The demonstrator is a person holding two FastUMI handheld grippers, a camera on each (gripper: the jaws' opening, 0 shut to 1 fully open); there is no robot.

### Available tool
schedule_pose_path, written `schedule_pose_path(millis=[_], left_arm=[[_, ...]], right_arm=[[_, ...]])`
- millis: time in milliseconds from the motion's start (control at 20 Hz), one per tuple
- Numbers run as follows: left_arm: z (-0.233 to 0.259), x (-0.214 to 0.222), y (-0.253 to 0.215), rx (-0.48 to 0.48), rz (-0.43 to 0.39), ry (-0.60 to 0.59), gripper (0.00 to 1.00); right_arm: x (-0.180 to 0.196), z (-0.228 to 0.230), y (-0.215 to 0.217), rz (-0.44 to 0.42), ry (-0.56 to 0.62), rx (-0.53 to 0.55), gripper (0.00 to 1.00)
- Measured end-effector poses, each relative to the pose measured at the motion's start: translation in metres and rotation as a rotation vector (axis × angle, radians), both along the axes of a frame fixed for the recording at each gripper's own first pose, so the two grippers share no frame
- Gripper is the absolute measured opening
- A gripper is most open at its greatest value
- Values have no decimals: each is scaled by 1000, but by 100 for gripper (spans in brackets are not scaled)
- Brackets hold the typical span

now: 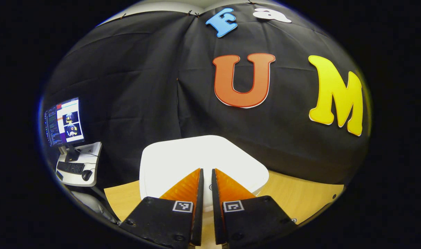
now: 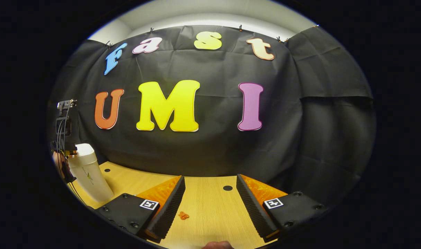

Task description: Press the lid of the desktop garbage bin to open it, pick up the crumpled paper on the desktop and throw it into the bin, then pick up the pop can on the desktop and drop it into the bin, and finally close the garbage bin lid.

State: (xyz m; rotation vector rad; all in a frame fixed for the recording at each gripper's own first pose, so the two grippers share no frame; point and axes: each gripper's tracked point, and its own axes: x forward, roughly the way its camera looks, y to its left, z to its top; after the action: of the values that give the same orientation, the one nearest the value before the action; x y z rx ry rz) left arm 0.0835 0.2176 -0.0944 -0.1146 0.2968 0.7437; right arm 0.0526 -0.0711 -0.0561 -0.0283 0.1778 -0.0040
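In the left gripper view, the left gripper sits with its fingers nearly together and nothing between them, tips over the white lid of the garbage bin — pressing or about to, though contact is hard to tell. The lid looks down.

In the right gripper view, the right gripper hovers low over the desktop, fingers wide apart and empty. The bin stands far left — paper and can presumably already in, or the task is just starting.
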Motion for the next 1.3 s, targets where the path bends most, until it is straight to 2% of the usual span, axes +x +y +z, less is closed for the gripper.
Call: schedule_pose_path(millis=[200, 300, 450, 650, 800, 850, 900, 1100, 1200, 1300], left_arm=[[12, 1, 1, 68, -5, 13, 17], [14, -1, -5, 52, -7, 16, 16], [26, -4, -17, 29, -41, -17, 16], [59, -12, -31, 97, -79, -75, 16], [69, -16, -48, 92, -114, -104, 19], [72, -17, -51, 94, -122, -108, 27], [76, -20, -52, 101, -127, -114, 19], [80, -20, -62, 91, -161, -140, 19], [80, -23, -71, 82, -188, -152, 26], [83, -21, -81, 79, -233, -171, 45]], right_arm=[[1, 1, 2, 9, -1, 2, 94], [0, 0, 6, 18, 9, 11, 94], [-6, 0, 6, 22, 5, 12, 94], [-11, -2, 9, 33, 4, 23, 94], [-14, 0, 10, 39, -3, 40, 94], [-15, 0, 10, 38, -7, 42, 94], [-16, 2, 10, 39, -11, 45, 94], [-20, 2, 7, 34, -20, 44, 94], [-22, 4, 9, 39, -19, 46, 94], [-23, 8, 14, 53, -32, 39, 94]])
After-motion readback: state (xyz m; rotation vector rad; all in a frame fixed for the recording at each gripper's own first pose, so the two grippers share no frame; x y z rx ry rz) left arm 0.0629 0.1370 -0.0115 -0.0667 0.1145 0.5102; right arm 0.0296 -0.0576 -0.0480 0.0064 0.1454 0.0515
